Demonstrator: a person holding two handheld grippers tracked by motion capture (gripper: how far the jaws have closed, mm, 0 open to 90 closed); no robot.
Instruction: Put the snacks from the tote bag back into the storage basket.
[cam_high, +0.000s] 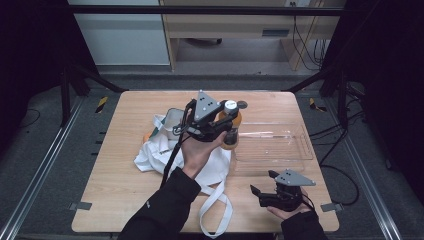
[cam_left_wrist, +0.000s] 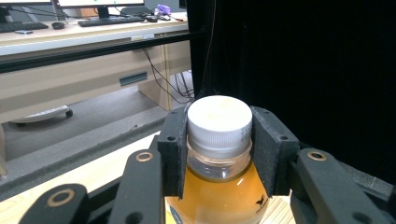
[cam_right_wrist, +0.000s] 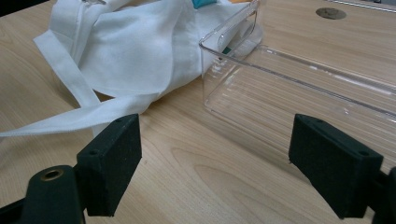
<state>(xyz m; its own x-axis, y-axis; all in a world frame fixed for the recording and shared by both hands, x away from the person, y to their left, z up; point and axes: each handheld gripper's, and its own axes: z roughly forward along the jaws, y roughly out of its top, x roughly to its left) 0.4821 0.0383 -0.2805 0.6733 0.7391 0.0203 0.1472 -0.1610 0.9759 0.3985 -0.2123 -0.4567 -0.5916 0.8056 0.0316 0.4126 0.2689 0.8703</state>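
A bottle of amber drink (cam_left_wrist: 219, 186) with a white cap (cam_left_wrist: 219, 122) is clamped at its neck by my left gripper (cam_left_wrist: 219, 149), shut on it. In the high view this bottle (cam_high: 231, 139) is held upright above the table's middle, at the left end of the clear plastic tray (cam_high: 295, 155), with the left gripper (cam_high: 220, 125) around it. A white cloth bag (cam_high: 155, 152) lies under and left of the hand. My right gripper (cam_high: 262, 182) rests open near the front right edge. Its pads (cam_right_wrist: 112, 163) stand wide apart, facing the tray (cam_right_wrist: 289, 98) and the bag (cam_right_wrist: 130, 56).
The bag's long strap (cam_high: 215, 210) trails toward the table's front edge. A small dark round disc (cam_high: 242, 104) sits on the table behind the tray. Something orange (cam_high: 146, 136) and something teal peek from the bag. Bare wood lies left of the bag.
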